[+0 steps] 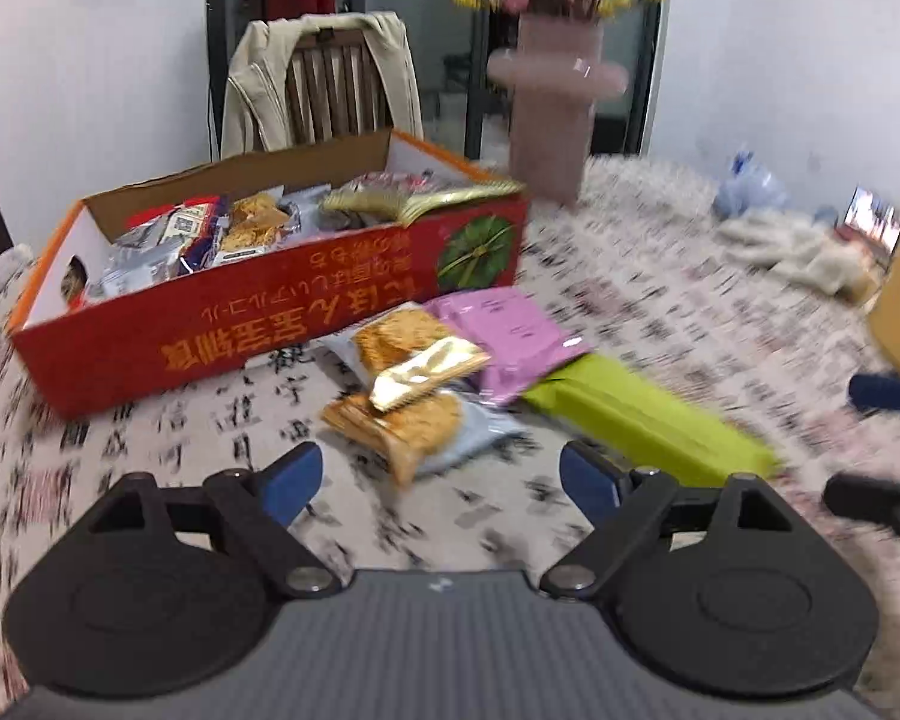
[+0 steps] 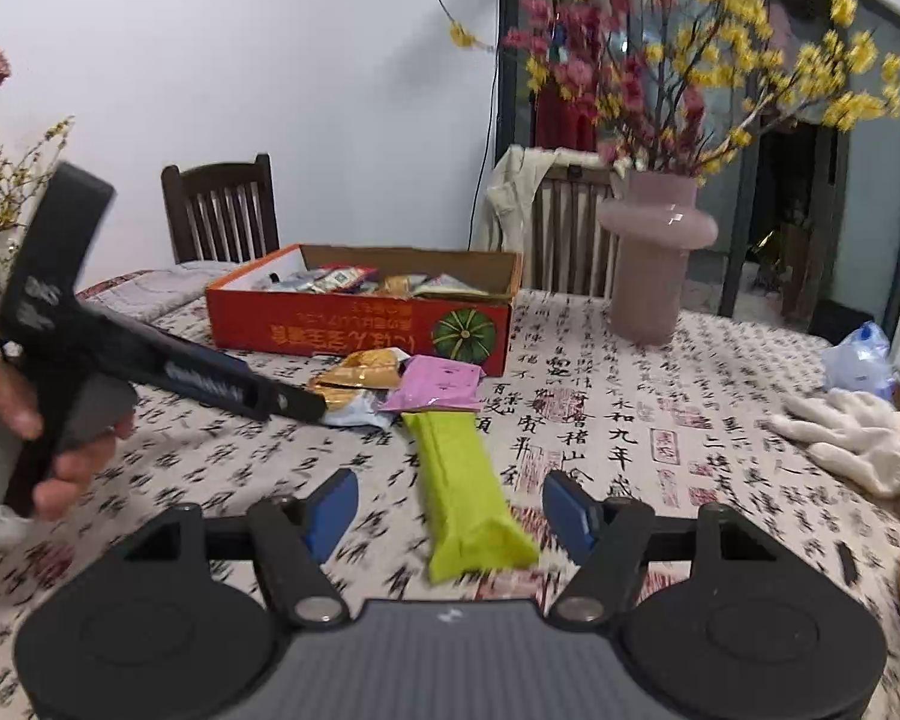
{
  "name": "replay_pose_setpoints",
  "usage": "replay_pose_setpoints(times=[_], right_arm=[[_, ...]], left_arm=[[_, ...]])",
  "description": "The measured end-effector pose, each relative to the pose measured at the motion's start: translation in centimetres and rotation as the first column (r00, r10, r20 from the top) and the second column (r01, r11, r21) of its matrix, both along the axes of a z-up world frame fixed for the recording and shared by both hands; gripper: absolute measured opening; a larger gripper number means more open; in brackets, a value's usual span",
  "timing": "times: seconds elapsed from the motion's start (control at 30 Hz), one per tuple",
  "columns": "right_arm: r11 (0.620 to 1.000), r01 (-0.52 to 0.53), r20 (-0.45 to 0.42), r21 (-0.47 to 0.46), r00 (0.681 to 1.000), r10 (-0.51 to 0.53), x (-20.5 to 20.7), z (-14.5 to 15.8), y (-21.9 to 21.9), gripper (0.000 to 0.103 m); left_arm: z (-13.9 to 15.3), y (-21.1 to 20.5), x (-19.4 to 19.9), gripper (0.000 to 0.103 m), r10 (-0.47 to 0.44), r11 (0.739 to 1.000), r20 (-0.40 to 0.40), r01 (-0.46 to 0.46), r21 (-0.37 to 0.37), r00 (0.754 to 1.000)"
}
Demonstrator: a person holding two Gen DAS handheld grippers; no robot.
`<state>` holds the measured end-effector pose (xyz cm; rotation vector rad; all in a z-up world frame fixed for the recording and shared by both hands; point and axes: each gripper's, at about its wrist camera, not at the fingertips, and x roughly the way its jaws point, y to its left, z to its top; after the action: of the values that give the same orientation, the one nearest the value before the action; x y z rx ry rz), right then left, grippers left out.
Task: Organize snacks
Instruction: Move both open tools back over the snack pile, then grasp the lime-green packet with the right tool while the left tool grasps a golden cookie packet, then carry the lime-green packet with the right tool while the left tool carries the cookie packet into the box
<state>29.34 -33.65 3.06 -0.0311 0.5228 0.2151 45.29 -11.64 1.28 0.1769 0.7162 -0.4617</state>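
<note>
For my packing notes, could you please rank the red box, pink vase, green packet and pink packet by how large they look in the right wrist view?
1. Red box
2. Pink vase
3. Green packet, though it lies nearest the camera
4. Pink packet

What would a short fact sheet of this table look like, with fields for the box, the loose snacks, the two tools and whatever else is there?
box: open red cardboard box, part filled with snack packets
loose snacks: long lime-green packet, pink flat packet, gold-and-orange cracker packets, all on the table in front of the box
left gripper: fingers open, empty
right gripper: fingers open, empty, green packet ahead
other: pink glass vase, white knitted gloves
</note>
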Motion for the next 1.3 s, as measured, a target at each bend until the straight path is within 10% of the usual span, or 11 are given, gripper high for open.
replay_pose_setpoints(times=[0.3,0.63,1.3], right_arm=[[0.997,-0.068,-0.142,-0.035,0.988,0.062,10.0,-4.4,1.5,0.055],[0.997,-0.063,-0.134,-0.043,0.989,0.057,11.4,-5.2,1.7,0.034],[0.999,-0.024,-0.071,0.03,0.997,0.026,2.9,-2.8,-0.1,0.033]], left_arm=[[-2.9,-0.6,5.1,0.089,-0.118,0.992,-0.021,0.119,0.033,0.993],[-2.2,-0.2,5.1,0.009,-0.086,0.996,-0.015,0.086,-0.037,0.996],[2.8,4.3,-11.0,0.003,0.062,0.983,0.067,-0.05,-0.175,0.996]])
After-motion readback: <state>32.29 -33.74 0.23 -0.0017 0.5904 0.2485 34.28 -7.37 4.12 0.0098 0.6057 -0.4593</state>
